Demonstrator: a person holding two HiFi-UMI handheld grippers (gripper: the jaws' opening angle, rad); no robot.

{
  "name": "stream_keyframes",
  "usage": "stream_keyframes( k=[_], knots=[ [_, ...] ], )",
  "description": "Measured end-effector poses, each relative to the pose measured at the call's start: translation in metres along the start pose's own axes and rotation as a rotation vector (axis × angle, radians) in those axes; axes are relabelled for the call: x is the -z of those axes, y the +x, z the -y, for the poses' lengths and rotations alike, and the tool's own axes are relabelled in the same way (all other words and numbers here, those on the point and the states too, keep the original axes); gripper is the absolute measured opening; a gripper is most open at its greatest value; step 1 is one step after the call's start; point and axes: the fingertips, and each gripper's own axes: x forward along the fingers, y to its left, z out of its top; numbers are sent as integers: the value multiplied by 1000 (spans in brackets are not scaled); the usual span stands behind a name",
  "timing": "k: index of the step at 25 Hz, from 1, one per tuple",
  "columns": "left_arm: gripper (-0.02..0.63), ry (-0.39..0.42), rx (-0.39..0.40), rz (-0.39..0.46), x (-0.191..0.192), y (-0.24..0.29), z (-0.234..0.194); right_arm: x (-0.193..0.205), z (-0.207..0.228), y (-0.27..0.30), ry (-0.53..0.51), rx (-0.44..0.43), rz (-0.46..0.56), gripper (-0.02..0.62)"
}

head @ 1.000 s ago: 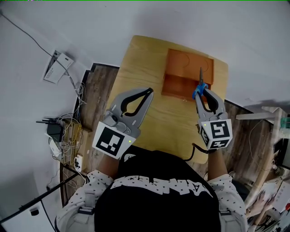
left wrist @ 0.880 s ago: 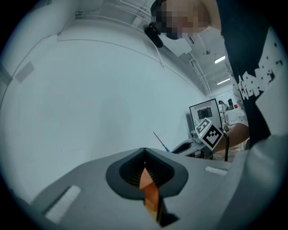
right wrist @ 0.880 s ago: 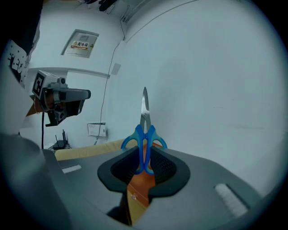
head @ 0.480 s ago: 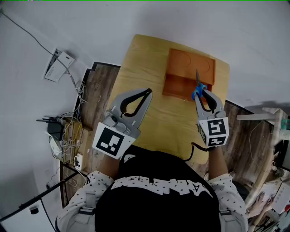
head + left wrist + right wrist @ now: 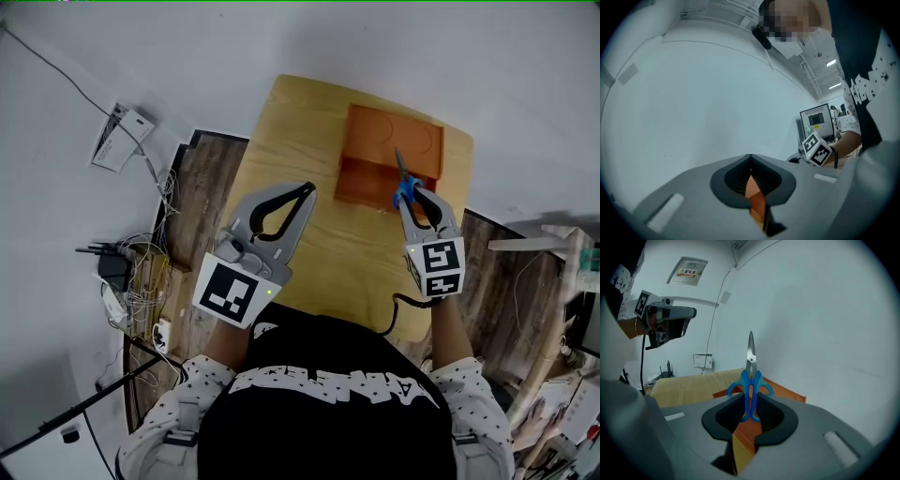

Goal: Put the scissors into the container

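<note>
While the right gripper (image 5: 413, 197) clamps the blue handles of the scissors (image 5: 401, 180) between its jaws, the closed steel blades stick straight out past its tips. In the right gripper view the scissors (image 5: 750, 380) stand edge-on, with the handle loops pinched between the two pads and the blades rising ahead of them. The orange container (image 5: 375, 131) sits just ahead of and below these jaws on the wooden table (image 5: 291, 131), and the blades reach out over its near part without touching it, as far as the head view tells. The left gripper (image 5: 302, 190) hovers well off to the right gripper's left, over the table's near edge. Its jaw tips meet and nothing is between them. The container lies ahead of it and to its right.
</note>
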Motion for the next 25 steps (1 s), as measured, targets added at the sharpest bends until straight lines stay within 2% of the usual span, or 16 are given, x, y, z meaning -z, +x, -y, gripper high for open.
stream_keyframes(
  k=[25],
  knots=[
    [0,-19,-46,-14,7,-4,-19,45,-8,43,-130,-94,-188,92]
  ],
)
